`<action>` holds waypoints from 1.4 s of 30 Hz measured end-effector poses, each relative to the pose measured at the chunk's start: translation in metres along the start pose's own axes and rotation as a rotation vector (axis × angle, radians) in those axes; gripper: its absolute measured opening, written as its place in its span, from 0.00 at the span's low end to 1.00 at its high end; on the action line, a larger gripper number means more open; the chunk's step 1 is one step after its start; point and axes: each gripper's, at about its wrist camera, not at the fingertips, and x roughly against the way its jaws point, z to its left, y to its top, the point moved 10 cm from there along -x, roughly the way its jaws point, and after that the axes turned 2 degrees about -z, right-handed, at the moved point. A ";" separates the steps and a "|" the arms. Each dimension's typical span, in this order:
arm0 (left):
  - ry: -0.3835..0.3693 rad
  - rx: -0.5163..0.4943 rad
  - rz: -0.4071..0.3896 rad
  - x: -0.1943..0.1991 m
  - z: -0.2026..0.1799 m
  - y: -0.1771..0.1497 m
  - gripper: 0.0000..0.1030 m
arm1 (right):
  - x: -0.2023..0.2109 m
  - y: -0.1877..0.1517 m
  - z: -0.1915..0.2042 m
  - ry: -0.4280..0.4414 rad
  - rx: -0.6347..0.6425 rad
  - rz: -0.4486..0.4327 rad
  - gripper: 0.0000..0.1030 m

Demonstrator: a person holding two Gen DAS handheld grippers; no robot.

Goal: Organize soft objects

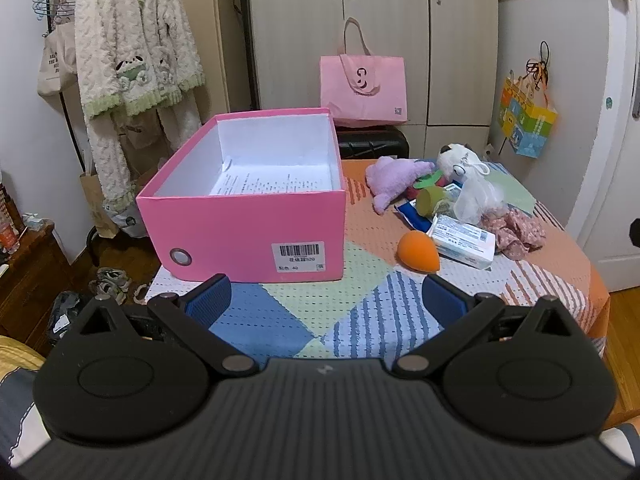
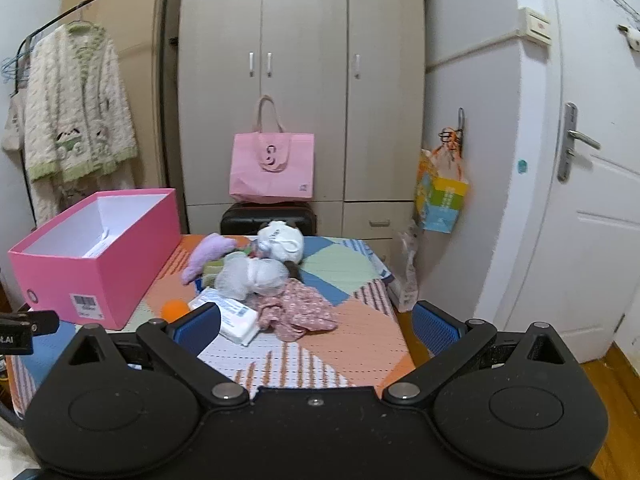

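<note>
An open pink box stands on the left of the patchwork table, holding only a printed sheet. To its right lies a pile: a purple plush, a white plush, an orange sponge, a wipes pack, a pink floral cloth and a white mesh pouch. My left gripper is open before the box, holding nothing. My right gripper is open, short of the pile.
A pink tote bag sits on a black suitcase behind the table, against wardrobes. A fleece robe hangs on a rack at left. A colourful bag hangs by the door at right. Shoes lie on the floor.
</note>
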 end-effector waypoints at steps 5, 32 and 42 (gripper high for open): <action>-0.003 -0.021 -0.002 0.000 -0.006 -0.001 1.00 | 0.004 -0.002 -0.003 -0.002 0.014 -0.011 1.00; -0.191 -0.017 -0.149 -0.053 -0.057 0.011 0.97 | -0.045 -0.008 0.002 0.331 -0.030 -0.145 0.84; -0.266 -0.060 -0.099 -0.109 -0.097 -0.003 0.86 | -0.120 -0.025 0.008 0.362 -0.017 -0.075 0.76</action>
